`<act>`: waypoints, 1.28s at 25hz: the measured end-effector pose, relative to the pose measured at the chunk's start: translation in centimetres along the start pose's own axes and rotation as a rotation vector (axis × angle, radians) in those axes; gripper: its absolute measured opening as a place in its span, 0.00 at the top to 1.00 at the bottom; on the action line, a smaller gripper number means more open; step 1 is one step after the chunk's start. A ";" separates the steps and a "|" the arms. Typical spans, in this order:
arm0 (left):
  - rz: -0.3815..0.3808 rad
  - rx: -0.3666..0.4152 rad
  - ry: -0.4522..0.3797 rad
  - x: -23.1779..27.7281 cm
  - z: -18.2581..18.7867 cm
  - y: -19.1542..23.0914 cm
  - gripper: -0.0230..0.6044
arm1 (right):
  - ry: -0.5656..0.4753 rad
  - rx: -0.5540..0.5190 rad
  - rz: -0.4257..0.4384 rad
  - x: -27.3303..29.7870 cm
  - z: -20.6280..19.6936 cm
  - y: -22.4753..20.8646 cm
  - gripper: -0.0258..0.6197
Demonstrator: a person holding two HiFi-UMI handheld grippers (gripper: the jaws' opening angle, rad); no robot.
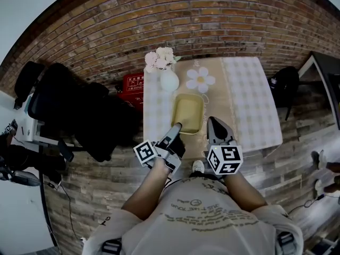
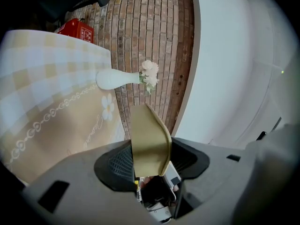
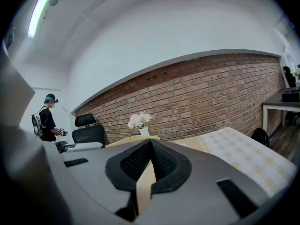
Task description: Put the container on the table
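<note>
- The left gripper (image 1: 177, 126) is clamping the tan container's (image 1: 187, 112) near rim, while the right gripper (image 1: 211, 121) is pinching its right wall.
- The container is hanging over the near end of the checked table (image 1: 255, 108).
- It is looking light, thin-walled and bendable, so two rim holds are suiting it.

Shirt (image 1: 199, 212): pale cream T-shirt with short sleeves, dark curved lettering and a small round mark on the chest (print too small to read).
Shoulder buckles (image 1: 110, 245): black, at the lower left and lower right of the head view.
Left gripper (image 1: 176, 126): grey shell; white left marker cube (image 1: 144, 153) with black squares.
Right gripper (image 1: 213, 122): matching grey shell; right marker cube (image 1: 224, 160) alike.
Pads (image 2: 119, 162): black, finely meshed.
Slots (image 3: 234, 191): dark rectangles in the shell.
Wiring (image 2: 161, 204): thin pale cables beside a small yellow part.
</note>
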State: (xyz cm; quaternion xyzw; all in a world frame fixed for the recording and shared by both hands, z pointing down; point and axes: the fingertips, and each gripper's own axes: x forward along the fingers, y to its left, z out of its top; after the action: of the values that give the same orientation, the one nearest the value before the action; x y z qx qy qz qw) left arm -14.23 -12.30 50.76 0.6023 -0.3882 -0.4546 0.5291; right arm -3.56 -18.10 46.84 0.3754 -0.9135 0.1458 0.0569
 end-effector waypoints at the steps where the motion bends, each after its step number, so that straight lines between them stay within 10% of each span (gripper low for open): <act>1: 0.004 0.001 0.000 0.6 0.3 0.2 0.60 | 0.002 0.001 0.002 0.5 0.2 -0.4 0.96; 32: 0.081 -0.068 0.292 8.6 1.7 8.1 0.61 | 0.088 0.042 -0.159 5.3 -0.6 -7.7 0.96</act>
State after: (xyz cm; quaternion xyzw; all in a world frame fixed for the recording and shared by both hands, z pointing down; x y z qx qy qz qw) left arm -13.25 -22.08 57.51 0.6275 -0.3156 -0.3534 0.6179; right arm -1.92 -26.64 50.27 0.4411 -0.8742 0.1762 0.1006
